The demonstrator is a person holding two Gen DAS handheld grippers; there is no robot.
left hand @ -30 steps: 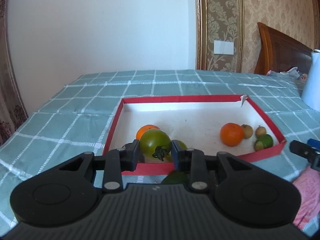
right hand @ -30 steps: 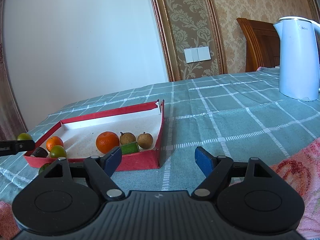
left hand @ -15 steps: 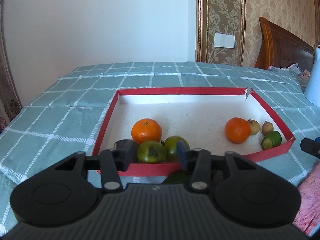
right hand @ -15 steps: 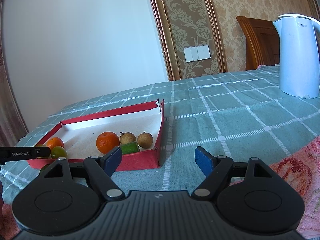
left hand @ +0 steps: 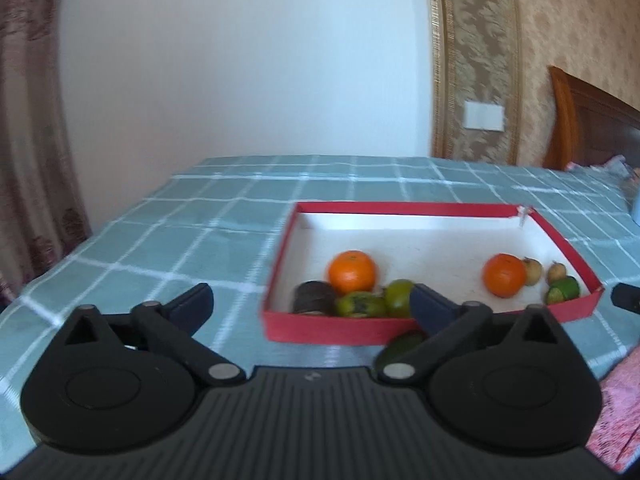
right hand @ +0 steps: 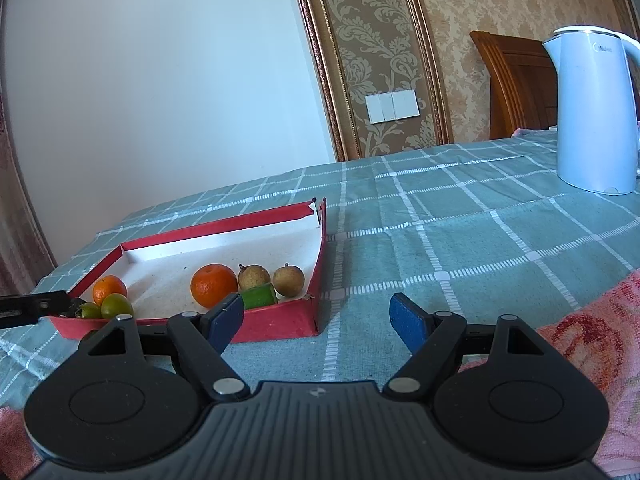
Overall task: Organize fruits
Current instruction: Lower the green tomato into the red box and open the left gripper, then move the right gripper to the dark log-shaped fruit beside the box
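only the right view shows the kettle; left hand-held gripper opening, empty; right hand-held gripper wide, empty.

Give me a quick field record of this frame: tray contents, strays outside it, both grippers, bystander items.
tray: red box, white inside, on checked cloth
left cluster: orange, dark round item, two green fruits
right cluster: orange, two brown fruits, cut green piece
outside tray: green fruit by near wall
left gripper: opening, nothing between jaws
right gripper: open, empty
bystander: white kettle, pink cloth
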